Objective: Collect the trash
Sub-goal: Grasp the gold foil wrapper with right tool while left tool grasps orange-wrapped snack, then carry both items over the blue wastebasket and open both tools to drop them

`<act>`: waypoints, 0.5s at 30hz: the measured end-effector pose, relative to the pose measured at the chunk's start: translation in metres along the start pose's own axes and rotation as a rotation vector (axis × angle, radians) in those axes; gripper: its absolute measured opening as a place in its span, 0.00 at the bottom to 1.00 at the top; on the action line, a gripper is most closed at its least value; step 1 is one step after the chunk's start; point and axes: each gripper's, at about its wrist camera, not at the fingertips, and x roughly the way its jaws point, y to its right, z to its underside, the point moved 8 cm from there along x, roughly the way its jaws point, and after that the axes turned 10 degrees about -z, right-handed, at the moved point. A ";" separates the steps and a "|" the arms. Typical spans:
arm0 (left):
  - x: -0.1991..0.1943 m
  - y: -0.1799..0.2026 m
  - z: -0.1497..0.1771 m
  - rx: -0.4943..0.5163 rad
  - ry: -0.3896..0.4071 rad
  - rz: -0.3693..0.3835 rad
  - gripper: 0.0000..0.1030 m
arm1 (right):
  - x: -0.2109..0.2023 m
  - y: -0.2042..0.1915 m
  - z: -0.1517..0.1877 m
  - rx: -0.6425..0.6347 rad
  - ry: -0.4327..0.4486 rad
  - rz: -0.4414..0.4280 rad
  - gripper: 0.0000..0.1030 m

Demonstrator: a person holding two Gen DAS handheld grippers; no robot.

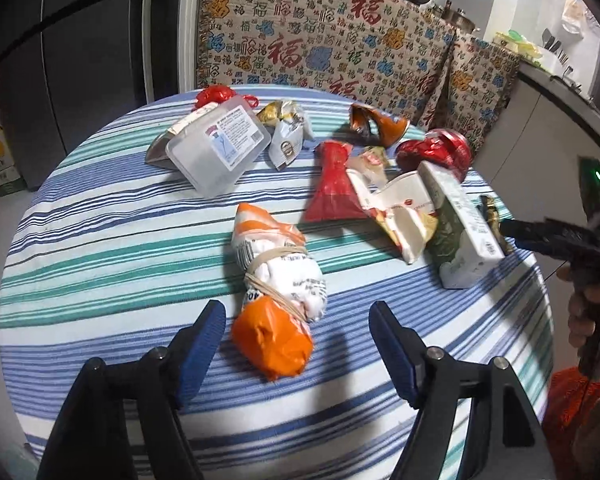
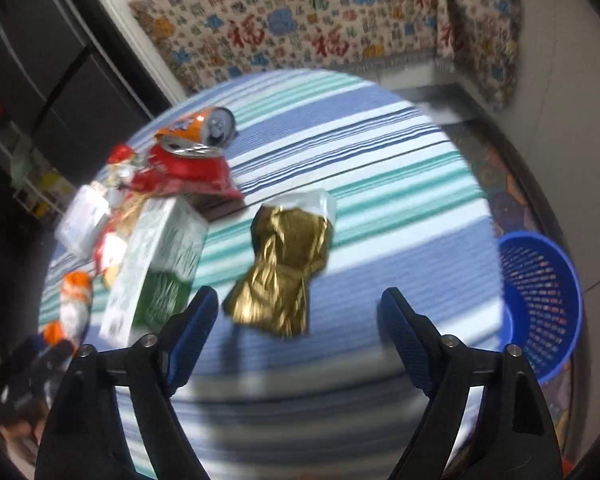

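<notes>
Left tool (image 1: 298, 338) and right tool (image 2: 299, 326) both gape, angled downward.

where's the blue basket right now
Right wrist view: the blue basket sits on the floor at the right edge, just beside the striped table, right of the gold wrapper.

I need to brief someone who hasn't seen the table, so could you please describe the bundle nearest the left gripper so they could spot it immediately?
On the round table with the striped cloth, look at the near side, just ahead of the open left gripper. The orange-and-white bundle lies there apart from the other litter. It alone is tied round with rubber bands.
</notes>
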 end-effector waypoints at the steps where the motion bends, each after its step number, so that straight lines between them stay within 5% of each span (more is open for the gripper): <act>1: 0.006 -0.001 0.000 -0.010 -0.014 -0.006 0.74 | 0.009 0.000 -0.002 0.011 -0.033 0.004 0.72; 3: 0.012 -0.003 0.002 -0.017 -0.036 -0.010 0.73 | 0.017 -0.004 -0.006 0.005 -0.071 -0.013 0.66; 5: 0.009 -0.005 -0.002 -0.015 -0.012 -0.032 0.71 | 0.021 -0.013 -0.009 -0.031 -0.115 -0.036 0.39; 6: 0.006 -0.005 -0.003 -0.013 0.000 -0.026 0.47 | 0.020 -0.015 -0.006 -0.045 -0.125 -0.035 0.38; 7: 0.005 -0.004 -0.003 -0.004 -0.001 -0.022 0.42 | 0.017 -0.016 -0.006 -0.068 -0.128 -0.024 0.37; 15: -0.019 0.000 -0.005 0.001 0.059 -0.023 0.42 | -0.033 -0.018 0.006 -0.163 -0.072 -0.046 0.36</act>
